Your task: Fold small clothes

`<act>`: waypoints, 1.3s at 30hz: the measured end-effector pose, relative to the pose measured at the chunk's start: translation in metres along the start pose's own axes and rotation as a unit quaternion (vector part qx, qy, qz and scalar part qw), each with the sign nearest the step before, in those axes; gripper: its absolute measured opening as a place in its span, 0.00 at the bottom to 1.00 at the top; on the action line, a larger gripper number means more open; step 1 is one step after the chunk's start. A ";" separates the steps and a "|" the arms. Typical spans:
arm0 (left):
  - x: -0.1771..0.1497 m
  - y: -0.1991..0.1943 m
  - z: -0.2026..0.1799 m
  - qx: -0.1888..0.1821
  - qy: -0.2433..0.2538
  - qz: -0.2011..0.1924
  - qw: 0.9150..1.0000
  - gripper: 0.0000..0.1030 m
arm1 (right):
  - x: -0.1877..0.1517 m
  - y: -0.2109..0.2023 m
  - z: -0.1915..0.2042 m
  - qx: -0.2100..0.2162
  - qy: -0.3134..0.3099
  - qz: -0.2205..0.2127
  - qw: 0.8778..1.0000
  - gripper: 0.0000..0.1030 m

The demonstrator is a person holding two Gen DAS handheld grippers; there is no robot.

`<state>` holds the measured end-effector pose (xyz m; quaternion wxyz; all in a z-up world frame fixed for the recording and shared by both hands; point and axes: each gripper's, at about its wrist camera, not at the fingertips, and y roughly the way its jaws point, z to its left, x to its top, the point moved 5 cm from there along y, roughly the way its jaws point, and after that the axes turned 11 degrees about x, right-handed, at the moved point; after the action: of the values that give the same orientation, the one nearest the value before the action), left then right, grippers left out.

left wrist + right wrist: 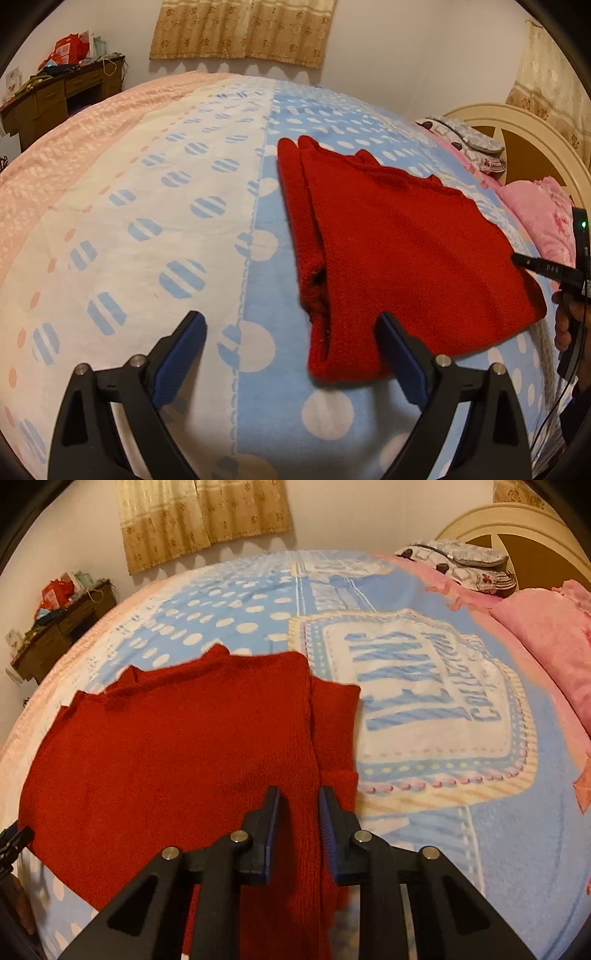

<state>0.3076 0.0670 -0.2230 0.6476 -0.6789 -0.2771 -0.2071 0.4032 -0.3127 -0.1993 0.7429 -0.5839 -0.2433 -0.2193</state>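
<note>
A red sweater (406, 251) lies flat on the bed (184, 229), on the blue dotted part of the blanket (424, 709), with 1 sleeve folded along each long side.

The left claw (291, 343) stands wide open over the blanket at the sweater's near corner. Its right finger (402, 358) overlaps the hem edge in the picture, and whether it touches the knit I cannot tell. Its left finger (181, 354) is over bare blanket. Nothing is gripped.

The right claw (298, 812) hangs over the sweater's other side, its 2 blue pads (328, 827) a narrow gap apart. The folded sleeve (332, 731) edge runs through that gap, but the pads do not press on it.

The right claw (546, 269) also shows at the sweater's far edge in the left view, with a hand (565, 325) below it. Pink pillows (546, 657) lie by the headboard (517, 133); a desk (62, 99) stands by the wall.
</note>
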 end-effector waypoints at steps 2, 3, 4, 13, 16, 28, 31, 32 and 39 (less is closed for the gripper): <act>0.000 0.000 -0.001 -0.001 0.004 0.000 1.000 0.95 | 0.000 0.001 0.000 -0.002 -0.005 -0.001 1.000 0.22; 0.000 0.000 -0.001 -0.001 0.004 0.000 1.000 0.95 | 0.001 0.002 0.000 -0.003 -0.009 0.001 1.000 0.21; 0.000 0.000 -0.001 -0.003 0.002 -0.001 1.000 0.95 | 0.000 0.005 0.001 -0.003 -0.012 0.006 1.000 0.18; -0.001 0.001 -0.001 -0.008 0.002 0.000 1.000 0.98 | -0.010 -0.008 -0.017 -0.002 0.018 -0.004 1.000 0.04; -0.001 0.001 -0.001 -0.008 0.003 0.000 1.000 0.99 | -0.013 -0.006 -0.013 -0.004 0.005 -0.004 1.000 0.04; 0.012 -0.010 0.028 -0.004 -0.033 0.003 0.999 0.99 | -0.007 -0.032 0.035 -0.022 -0.067 -0.016 0.997 0.48; 0.027 -0.008 0.039 0.012 -0.029 -0.002 1.000 0.99 | -0.010 -0.043 0.071 -0.012 -0.111 -0.029 0.993 0.48; 0.034 -0.006 0.043 0.022 -0.027 -0.006 0.999 0.99 | -0.013 -0.045 0.087 -0.004 -0.125 -0.033 0.992 0.48; 0.062 0.005 0.045 0.039 -0.006 -0.029 0.999 0.99 | -0.046 -0.035 0.188 0.049 -0.219 -0.038 0.974 0.48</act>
<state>0.3542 0.1187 -0.1909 0.6654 -0.6463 -0.3086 -0.2107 0.3255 -0.1353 -0.1636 0.6900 -0.5710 -0.4329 -0.1022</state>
